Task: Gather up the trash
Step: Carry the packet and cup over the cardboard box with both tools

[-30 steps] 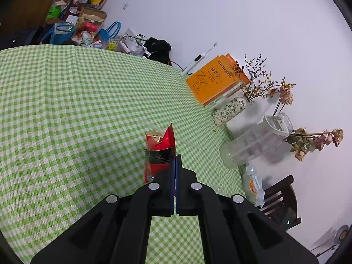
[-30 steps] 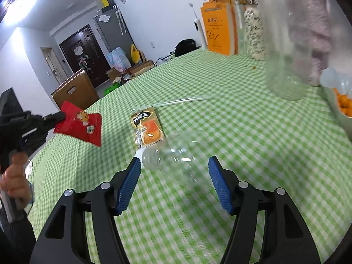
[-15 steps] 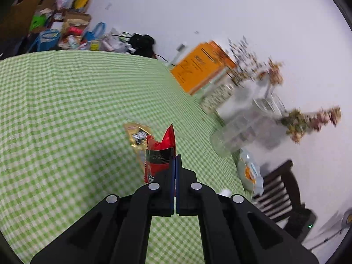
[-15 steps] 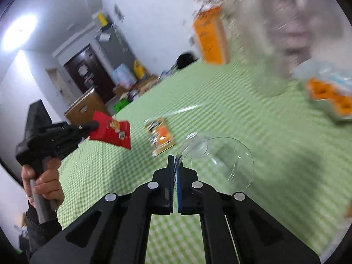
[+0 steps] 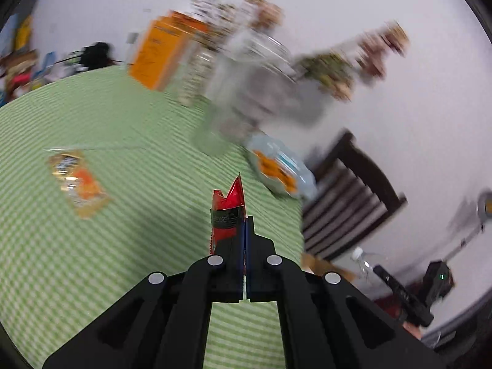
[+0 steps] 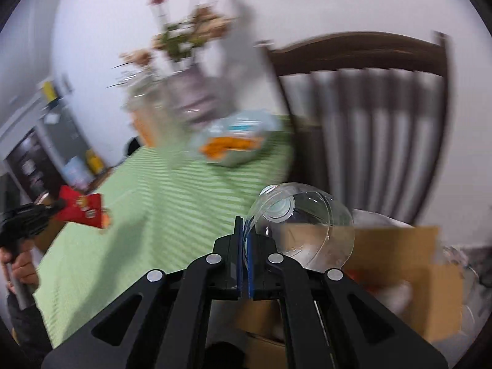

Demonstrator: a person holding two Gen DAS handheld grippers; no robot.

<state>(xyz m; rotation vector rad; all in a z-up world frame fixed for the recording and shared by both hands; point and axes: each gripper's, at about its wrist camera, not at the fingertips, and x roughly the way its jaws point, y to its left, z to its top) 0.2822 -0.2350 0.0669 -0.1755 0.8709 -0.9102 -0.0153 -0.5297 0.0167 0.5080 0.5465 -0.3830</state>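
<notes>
Both views swung toward chair (image 6: 363, 98), red wrapper (image 5: 228, 212) half-hidden behind fingers, background blurred

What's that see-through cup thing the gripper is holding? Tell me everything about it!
The clear plastic cup looks thin, glassy and empty. It lies tipped on its side, its base toward the camera. The right gripper pinches its rim shut and holds it in the air, in front of a brown cardboard box beyond the table's edge. Nothing else touches it.

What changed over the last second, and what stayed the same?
The right gripper closed its jaws on the clear plastic cup, lifted it off the table and swung toward the cardboard box. The left gripper swung the same way, red wrapper still clamped. The orange packet stayed put.
</notes>
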